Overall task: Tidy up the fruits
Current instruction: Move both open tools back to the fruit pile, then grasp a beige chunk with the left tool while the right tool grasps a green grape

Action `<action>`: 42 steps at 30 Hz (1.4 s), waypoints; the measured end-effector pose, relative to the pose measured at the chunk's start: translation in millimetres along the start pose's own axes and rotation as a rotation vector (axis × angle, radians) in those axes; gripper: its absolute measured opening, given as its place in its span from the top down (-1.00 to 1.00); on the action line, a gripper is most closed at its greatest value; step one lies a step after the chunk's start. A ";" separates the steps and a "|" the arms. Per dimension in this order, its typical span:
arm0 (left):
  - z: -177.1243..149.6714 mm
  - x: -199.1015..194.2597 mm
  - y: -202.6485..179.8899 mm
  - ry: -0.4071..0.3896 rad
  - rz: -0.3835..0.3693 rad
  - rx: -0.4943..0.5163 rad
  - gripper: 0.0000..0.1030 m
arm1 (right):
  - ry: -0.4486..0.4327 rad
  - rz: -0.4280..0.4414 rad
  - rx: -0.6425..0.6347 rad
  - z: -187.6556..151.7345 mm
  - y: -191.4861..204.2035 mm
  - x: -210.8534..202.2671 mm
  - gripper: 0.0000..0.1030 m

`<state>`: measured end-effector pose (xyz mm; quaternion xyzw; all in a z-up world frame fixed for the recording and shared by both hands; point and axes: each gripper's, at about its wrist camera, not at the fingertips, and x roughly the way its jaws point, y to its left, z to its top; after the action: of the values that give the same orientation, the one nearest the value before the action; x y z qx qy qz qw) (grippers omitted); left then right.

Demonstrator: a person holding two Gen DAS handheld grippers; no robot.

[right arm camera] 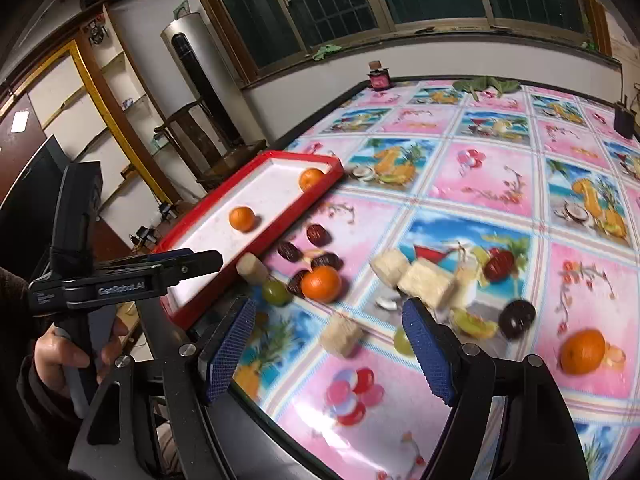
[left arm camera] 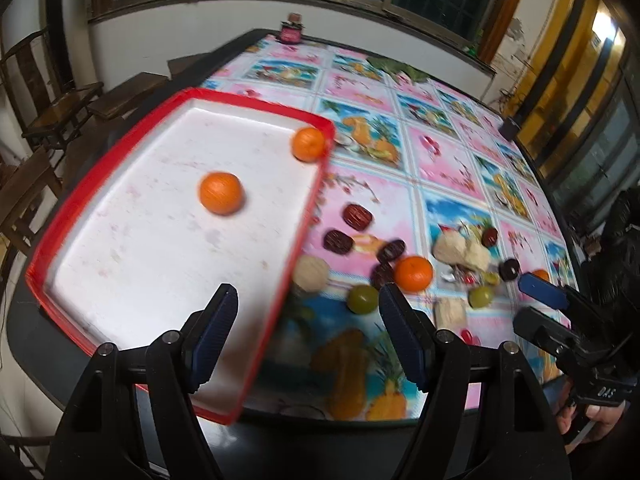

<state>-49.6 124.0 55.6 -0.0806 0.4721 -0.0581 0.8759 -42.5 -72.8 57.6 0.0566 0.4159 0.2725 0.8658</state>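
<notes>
- Both hand-held grippers, left (left arm camera: 308,336) and right (right arm camera: 328,348), are hovering spread and empty.
- The tray (left arm camera: 56,248) is holding two oranges; take the nearest orange (right arm camera: 321,284) squarely next, avoiding the dates (left arm camera: 338,241).

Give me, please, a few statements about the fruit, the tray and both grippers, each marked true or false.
1. Two oranges lie in the red-rimmed tray. True: one orange mid-tray, another orange in its far corner.
2. The left gripper clamps an orange. False: it is open and empty.
3. The right gripper is open. True.
4. The tray holds green grapes. False: a green grape lies on the tablecloth.
5. No oranges lie outside the tray. False: an orange on the cloth is out.
</notes>
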 end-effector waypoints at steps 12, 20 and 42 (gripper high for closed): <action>-6.4 23.1 -35.0 0.051 -0.074 0.095 -0.42 | 0.075 -0.062 -0.022 -14.9 -8.6 6.2 -0.44; -20.0 32.2 -70.8 0.096 -0.143 0.173 -0.42 | 0.072 -0.119 0.008 -2.6 -33.9 12.4 -0.13; -23.4 53.8 -93.1 0.120 -0.201 0.206 0.50 | 0.154 -0.060 0.033 -9.8 -44.3 36.2 0.33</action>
<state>-42.2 21.1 17.2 -0.0337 0.5048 -0.1983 0.8395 -12.8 -92.7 11.9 0.0369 0.4873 0.2431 0.8379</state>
